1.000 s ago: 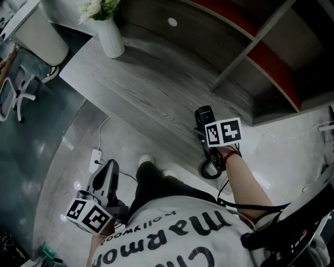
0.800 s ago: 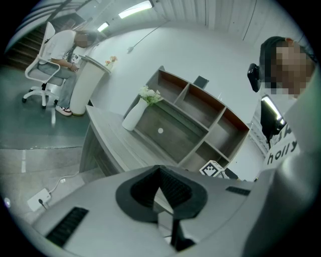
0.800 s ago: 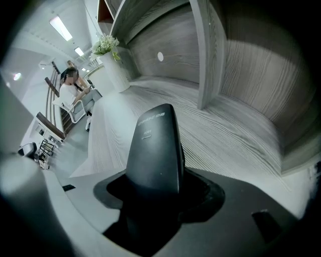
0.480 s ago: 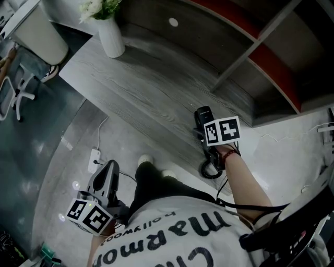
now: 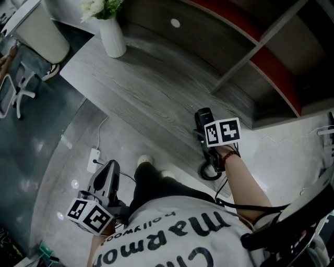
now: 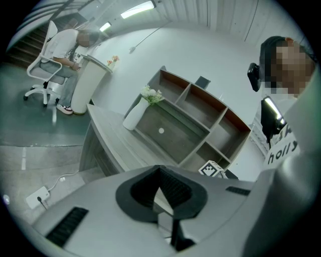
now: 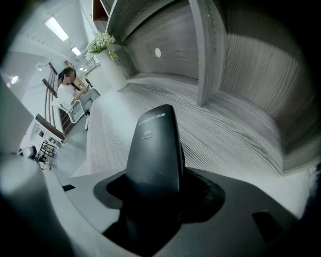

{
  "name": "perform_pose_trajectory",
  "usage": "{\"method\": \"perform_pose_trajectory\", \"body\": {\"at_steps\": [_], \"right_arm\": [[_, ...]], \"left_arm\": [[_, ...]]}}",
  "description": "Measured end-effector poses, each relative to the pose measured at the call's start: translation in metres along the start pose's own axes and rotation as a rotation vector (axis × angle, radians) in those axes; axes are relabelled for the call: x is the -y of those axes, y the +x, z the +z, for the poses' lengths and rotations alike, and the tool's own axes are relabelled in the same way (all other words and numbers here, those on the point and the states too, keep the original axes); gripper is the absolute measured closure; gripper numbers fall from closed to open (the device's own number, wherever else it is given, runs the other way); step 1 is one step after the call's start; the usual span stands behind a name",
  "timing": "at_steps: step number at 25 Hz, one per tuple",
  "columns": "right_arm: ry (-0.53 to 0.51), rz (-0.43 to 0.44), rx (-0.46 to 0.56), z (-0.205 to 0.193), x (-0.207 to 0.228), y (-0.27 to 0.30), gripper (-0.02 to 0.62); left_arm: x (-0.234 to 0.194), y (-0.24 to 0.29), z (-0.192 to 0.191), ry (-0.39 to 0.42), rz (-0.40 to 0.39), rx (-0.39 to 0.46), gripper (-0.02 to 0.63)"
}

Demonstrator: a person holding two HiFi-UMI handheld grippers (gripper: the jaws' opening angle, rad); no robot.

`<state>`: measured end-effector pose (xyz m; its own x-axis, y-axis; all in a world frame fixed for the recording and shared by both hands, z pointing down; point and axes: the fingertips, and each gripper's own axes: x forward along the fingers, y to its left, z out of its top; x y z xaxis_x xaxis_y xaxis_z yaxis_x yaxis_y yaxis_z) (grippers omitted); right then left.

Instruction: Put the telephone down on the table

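Two grippers: right gripper (image 5: 204,124) fingers tight on black telephone (image 7: 153,145), print illegible; left gripper (image 5: 108,168) fingers together, empty.

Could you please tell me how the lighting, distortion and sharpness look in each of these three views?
Head view: dim but sharp, with soft even light on the table. Left gripper view: strong fisheye bending, dark corners, glare from the ceiling lights. Right gripper view: same fisheye with dark corners; the telephone fills the middle as a dark shape, yet is sharp enough to show print.
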<state>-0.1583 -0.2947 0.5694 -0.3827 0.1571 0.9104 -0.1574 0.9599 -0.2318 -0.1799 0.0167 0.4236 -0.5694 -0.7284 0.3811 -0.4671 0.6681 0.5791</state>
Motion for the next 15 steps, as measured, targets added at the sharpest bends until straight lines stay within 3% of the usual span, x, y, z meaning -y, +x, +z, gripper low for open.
{"method": "perform_pose_trajectory", "body": {"at_steps": [15], "right_arm": [[-0.1, -0.058, -0.06, -0.0025, -0.0009, 0.003, 0.316]], "left_arm": [[-0.0025, -0.0016, 0.0028, -0.007, 0.018, 0.011, 0.597]]}}
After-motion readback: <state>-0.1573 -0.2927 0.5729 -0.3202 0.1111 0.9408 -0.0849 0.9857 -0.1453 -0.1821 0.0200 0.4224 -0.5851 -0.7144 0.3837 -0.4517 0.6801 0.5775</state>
